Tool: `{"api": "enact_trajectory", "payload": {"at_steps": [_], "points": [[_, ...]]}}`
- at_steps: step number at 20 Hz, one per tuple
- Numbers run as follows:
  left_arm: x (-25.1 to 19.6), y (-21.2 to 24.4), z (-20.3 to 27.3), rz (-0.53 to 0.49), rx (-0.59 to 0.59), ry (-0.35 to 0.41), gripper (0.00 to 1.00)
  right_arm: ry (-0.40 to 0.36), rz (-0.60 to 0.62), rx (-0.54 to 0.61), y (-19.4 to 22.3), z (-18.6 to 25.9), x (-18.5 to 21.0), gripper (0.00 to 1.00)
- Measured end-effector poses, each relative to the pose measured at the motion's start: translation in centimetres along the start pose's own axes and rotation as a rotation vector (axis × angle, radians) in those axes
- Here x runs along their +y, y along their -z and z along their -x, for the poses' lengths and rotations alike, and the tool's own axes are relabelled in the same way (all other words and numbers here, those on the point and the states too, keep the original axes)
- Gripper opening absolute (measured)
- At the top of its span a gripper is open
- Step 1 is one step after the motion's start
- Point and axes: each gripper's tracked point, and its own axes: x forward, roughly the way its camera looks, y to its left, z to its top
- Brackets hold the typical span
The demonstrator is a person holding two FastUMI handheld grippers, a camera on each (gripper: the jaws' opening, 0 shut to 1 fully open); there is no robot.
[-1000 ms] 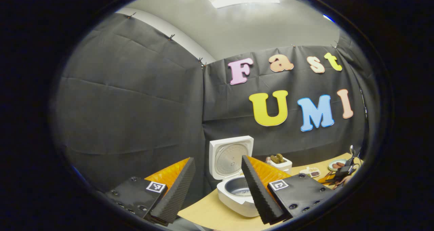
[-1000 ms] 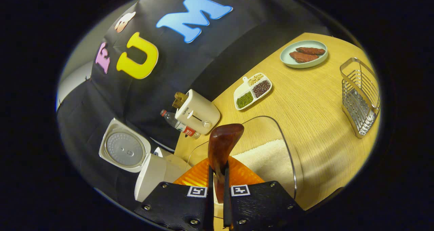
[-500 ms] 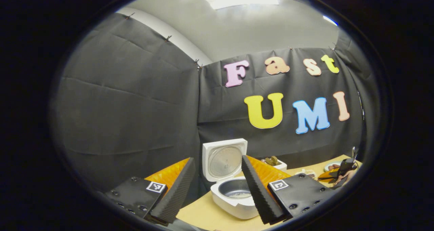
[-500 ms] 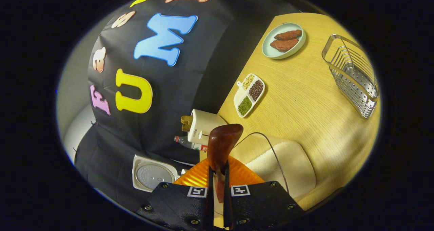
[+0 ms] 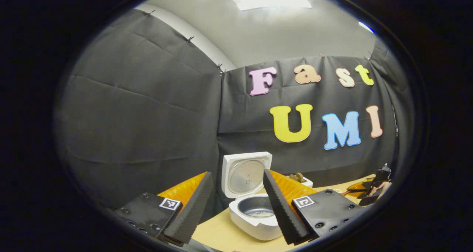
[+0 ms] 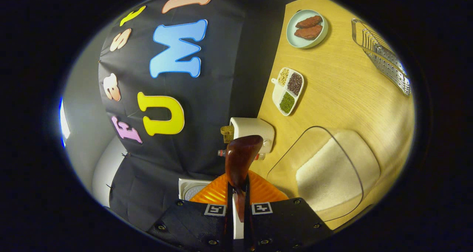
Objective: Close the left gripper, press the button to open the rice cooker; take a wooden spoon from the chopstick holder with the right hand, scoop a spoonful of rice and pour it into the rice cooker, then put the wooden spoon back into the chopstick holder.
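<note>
Right gripper view: the wooden table (image 6: 343, 93) carries a clear container of rice (image 6: 329, 170), and the right gripper (image 6: 238, 207) clamps the wooden spoon (image 6: 240, 159) by its handle.

Left gripper view has the rice cooker (image 5: 255, 215) standing on the table with its lid (image 5: 245, 172) raised upright and the inner pot open to view; the left gripper (image 5: 236, 204) hangs before it with its fingers spread apart, holding nothing. Right gripper view also takes in a wire rack (image 6: 384, 56) at the far edge, a toaster (image 6: 253, 132) by the wall, a plate (image 6: 306, 24) with two reddish pieces, and a small divided dish (image 6: 288, 91) of beans; the spoon bowl sits in front of the toaster.
</note>
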Motion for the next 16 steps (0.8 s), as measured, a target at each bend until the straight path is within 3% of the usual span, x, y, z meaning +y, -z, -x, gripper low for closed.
{"api": "enact_trajectory", "payload": {"at_steps": [7, 12, 16], "points": [[1.7, 1.0, 0.5, 0.021, 0.006, -0.022, 0.95, -0.077, 0.077, 0.056, 3.4, -2.5, 6.9, 0.11], [3.1, 2.0, 1.6, 0.024, 0.021, -0.058, 0.95, -0.068, 0.192, 0.113, 6.7, -5.2, 9.7, 0.11], [4.4, 2.2, 2.5, 0.016, 0.025, -0.08, 0.95, -0.078, 0.2, 0.167, 9.9, -7.8, 10.9, 0.11]]}}
